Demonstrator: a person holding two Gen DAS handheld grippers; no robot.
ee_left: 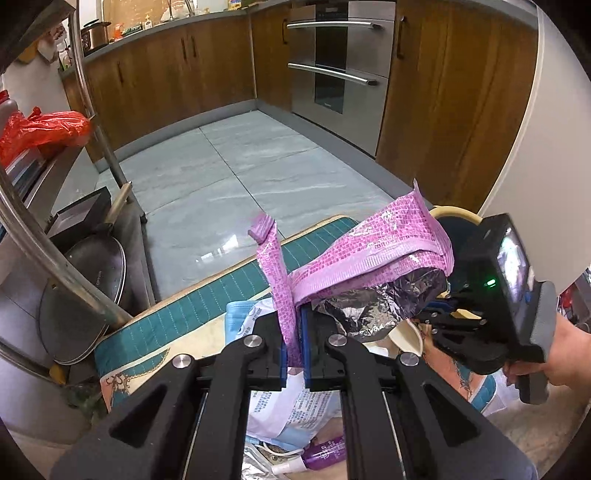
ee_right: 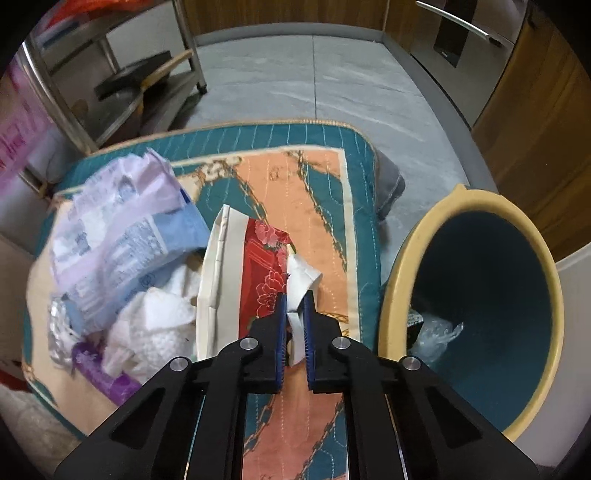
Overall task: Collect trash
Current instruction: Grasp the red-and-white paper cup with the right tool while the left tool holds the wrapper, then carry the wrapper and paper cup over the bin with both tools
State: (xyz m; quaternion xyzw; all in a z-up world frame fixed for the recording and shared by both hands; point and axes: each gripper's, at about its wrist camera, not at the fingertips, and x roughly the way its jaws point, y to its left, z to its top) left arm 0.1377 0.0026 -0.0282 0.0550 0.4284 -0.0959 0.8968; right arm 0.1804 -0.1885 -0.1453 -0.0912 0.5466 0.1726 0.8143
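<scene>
Left gripper point(ee_left: 294, 325) clamps crumpled pink foil-lined wrapper point(ee_left: 354, 251); right gripper point(ee_right: 295, 314) pinches white paper scrap point(ee_right: 301, 280), lower end hidden.

**Home kitchen, floor-level view**

Kitchen in a home. Evidence:
- L-shaped run of wooden base cabinets point(ee_left: 207, 70) with dark bar handles, under a grey countertop point(ee_left: 155, 31) cluttered with bottles and jars.
- Built-in stainless appliance point(ee_left: 340, 70) with two long horizontal handles, set flush in the cabinet run.
- Grey marbled floor tiles point(ee_left: 236, 173) with a grey plinth along the cabinet bases.
- Steel rack point(ee_left: 92, 122) at the left edge of the floor, holding a pan point(ee_left: 92, 266) with a wooden handle and a red plastic bag point(ee_left: 44, 131).
- Quilted teal-and-peach mat point(ee_right: 314, 192) spread on the tiles; a blue bin with cream rim point(ee_right: 476, 206) just beside the mat's right edge.
</scene>
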